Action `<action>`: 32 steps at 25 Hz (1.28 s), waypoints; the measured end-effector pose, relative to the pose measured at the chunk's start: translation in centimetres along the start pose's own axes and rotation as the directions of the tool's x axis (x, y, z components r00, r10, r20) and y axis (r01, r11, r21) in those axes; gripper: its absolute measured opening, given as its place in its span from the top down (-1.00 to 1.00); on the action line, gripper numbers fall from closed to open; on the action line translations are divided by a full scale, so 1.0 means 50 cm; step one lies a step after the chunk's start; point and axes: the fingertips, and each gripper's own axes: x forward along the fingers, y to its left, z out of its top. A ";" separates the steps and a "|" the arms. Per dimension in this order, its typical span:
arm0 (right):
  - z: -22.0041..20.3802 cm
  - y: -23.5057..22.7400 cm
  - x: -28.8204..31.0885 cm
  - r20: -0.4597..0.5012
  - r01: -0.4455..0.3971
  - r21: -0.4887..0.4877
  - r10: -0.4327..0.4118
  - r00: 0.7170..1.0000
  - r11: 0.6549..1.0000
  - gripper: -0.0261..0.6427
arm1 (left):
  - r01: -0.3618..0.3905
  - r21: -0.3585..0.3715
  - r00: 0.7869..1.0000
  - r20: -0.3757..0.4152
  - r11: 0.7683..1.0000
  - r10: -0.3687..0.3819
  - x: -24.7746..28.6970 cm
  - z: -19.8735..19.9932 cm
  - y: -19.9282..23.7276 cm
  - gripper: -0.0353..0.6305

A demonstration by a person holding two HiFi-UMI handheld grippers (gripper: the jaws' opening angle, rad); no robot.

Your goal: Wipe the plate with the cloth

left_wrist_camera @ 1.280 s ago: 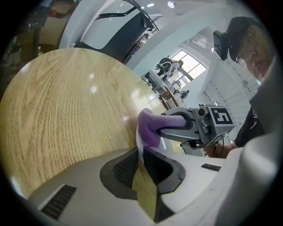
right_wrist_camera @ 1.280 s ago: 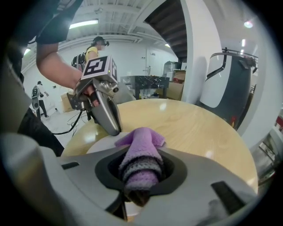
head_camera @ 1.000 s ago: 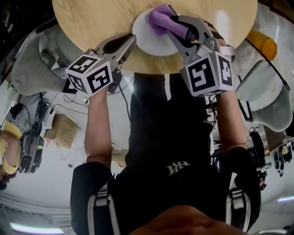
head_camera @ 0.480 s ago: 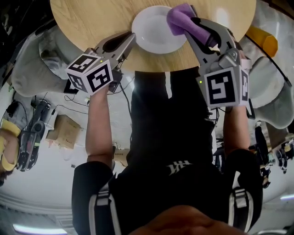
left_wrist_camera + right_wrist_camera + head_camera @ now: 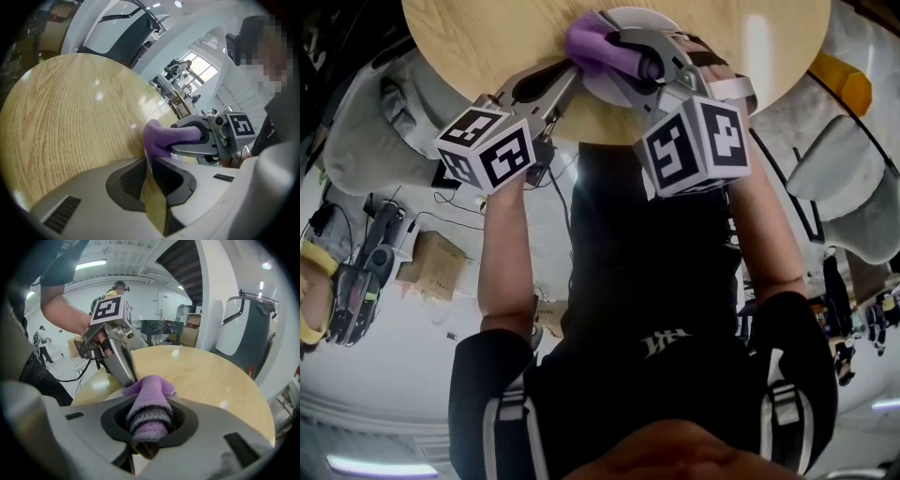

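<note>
The left gripper (image 5: 565,82) is pinching the plate (image 5: 605,91) at its rim. The right gripper (image 5: 149,423) is clamping the cloth (image 5: 149,397) and pressing it onto the plate. Risk: excessive wiping force is likely to drag the rim free.

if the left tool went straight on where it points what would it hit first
Probably the purple cloth in the right tool, sitting right ahead of the left tool; depth is unclear.

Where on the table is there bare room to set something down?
The table is bare left and right of the plate. Crowded at the near edge: left gripper clamps the plate's rim, right gripper holds the cloth on it.
</note>
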 end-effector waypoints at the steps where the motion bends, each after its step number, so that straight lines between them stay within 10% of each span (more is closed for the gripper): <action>1: -0.006 -0.001 0.000 -0.005 0.003 0.010 -0.003 1.000 1.000 0.63 | -0.001 0.003 1.000 0.003 1.000 0.001 0.000 0.000 0.000 0.75; 24: -0.162 -0.032 -0.172 -0.203 0.079 0.058 -0.066 0.977 0.995 0.63 | -0.019 0.024 1.000 0.002 1.000 0.019 0.000 -0.001 -0.008 0.75; 32: -0.035 0.019 -0.074 -0.044 -0.010 -0.002 0.010 0.999 1.000 0.63 | -0.027 0.028 1.000 0.008 0.999 0.027 0.000 -0.004 -0.003 0.75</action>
